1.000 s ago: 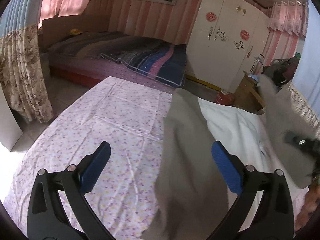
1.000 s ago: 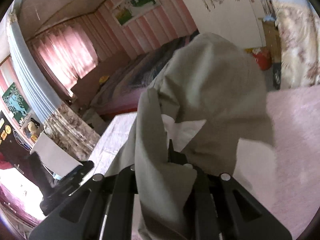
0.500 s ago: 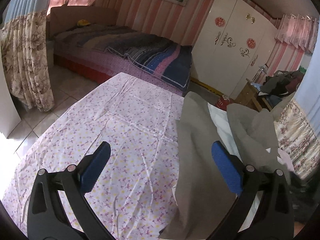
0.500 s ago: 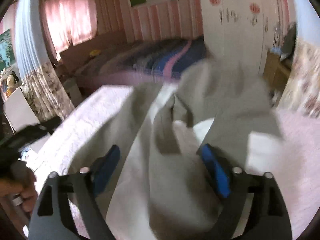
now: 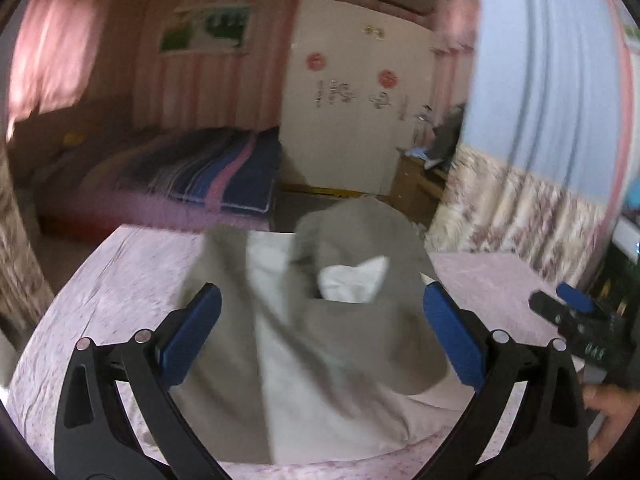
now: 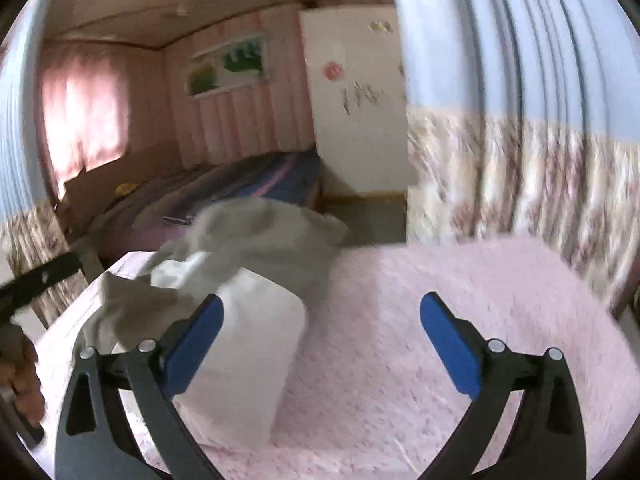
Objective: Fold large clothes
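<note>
A large grey garment with a white lining (image 5: pixel 352 336) lies crumpled on the table's pink flowered cloth (image 5: pixel 100 280). My left gripper (image 5: pixel 324 332) hangs open just above its near part, pads clear of the fabric. My right gripper (image 6: pixel 322 344) is opening its jaws, and nothing is held between them. It hovers over the bare cloth (image 6: pixel 400 300), with the garment (image 6: pixel 256 240) heaped to its left. In the left wrist view, the right gripper (image 5: pixel 568 308) shows at the right edge, with a hand (image 5: pixel 608 400) below it. Both views are blurred by motion.
Beyond the table stand a bed with a striped blanket (image 5: pixel 208 176), a white wardrobe (image 5: pixel 352 100) and a wooden stand (image 5: pixel 416 184). A blue and flowered curtain (image 6: pixel 520 140) hangs close on the right. Part of the left gripper (image 6: pixel 40 280) shows at the right wrist view's left edge.
The right gripper has opened and let go of the grey garment, which dropped into a heap on the table. Both grippers swung right and rose a little. The left stayed open.
</note>
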A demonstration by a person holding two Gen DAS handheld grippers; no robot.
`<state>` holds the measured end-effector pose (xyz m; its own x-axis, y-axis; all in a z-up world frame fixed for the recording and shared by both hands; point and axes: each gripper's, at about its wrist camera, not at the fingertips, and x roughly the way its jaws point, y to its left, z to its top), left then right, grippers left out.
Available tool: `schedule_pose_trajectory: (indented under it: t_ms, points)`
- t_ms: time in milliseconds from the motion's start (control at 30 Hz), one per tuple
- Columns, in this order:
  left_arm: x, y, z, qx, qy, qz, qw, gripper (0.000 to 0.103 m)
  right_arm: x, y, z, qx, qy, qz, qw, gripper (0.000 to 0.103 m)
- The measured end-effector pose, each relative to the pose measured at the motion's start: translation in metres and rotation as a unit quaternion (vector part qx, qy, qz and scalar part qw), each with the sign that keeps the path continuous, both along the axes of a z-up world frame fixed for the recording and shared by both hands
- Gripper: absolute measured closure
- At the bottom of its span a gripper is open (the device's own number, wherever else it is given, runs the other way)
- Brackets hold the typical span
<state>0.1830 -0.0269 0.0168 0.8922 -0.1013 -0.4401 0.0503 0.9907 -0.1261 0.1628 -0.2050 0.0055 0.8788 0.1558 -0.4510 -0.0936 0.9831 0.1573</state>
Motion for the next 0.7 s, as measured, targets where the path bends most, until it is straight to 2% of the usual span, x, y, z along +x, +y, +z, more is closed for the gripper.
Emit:
schedule_pose_trajectory:
  t_ms: [67, 233, 267, 300, 333, 367, 400, 500, 600, 700]
  points:
    - [0.010, -0.020, -0.012, 0.015, 0.008, -0.012, 0.9998, 0.003, 0.000, -0.005, -0.001, -0.006, -0.005, -0.015, 1.000, 0.004]
    - [0.038, -0.042, -0.048, 0.062, 0.038, -0.008, 0.9973, 0.004, 0.004, 0.001, -0.008, 0.009, 0.005, 0.007, 1.000, 0.004]
    - [0.040, -0.042, -0.053, 0.066, 0.036, -0.009, 0.9971, 0.011, 0.006, 0.005, -0.011, 0.003, 0.009, 0.013, 1.000, 0.004]
    - [0.040, -0.041, -0.055, 0.065, 0.035, -0.014, 0.9971, 0.027, 0.002, 0.006, -0.011, 0.001, 0.011, 0.016, 1.000, 0.004]
    - [0.039, -0.038, -0.056, 0.065, 0.035, -0.013, 0.9972, 0.037, 0.002, 0.008, -0.013, 0.000, 0.013, 0.020, 1.000, 0.004]
    - [0.037, -0.034, -0.055, 0.056, 0.035, -0.024, 0.9975, 0.055, 0.000, 0.010, -0.016, 0.001, 0.016, 0.023, 1.000, 0.004]
    - [0.036, -0.032, -0.055, 0.047, 0.037, -0.031, 0.9977, 0.066, 0.002, 0.013, -0.017, 0.000, 0.019, 0.027, 0.999, 0.004]
    - [0.034, -0.026, -0.058, 0.036, 0.040, -0.041, 0.9977, 0.084, 0.004, 0.016, -0.022, -0.003, 0.023, 0.032, 0.999, 0.004]
    - [0.021, -0.020, -0.045, 0.048, 0.017, -0.037, 0.9980, 0.087, 0.007, 0.019, -0.027, -0.009, 0.028, 0.037, 0.999, 0.004]
    - [-0.001, -0.007, -0.012, 0.068, -0.026, -0.011, 0.9973, 0.088, 0.008, 0.021, -0.028, -0.007, 0.030, 0.039, 0.999, 0.004]
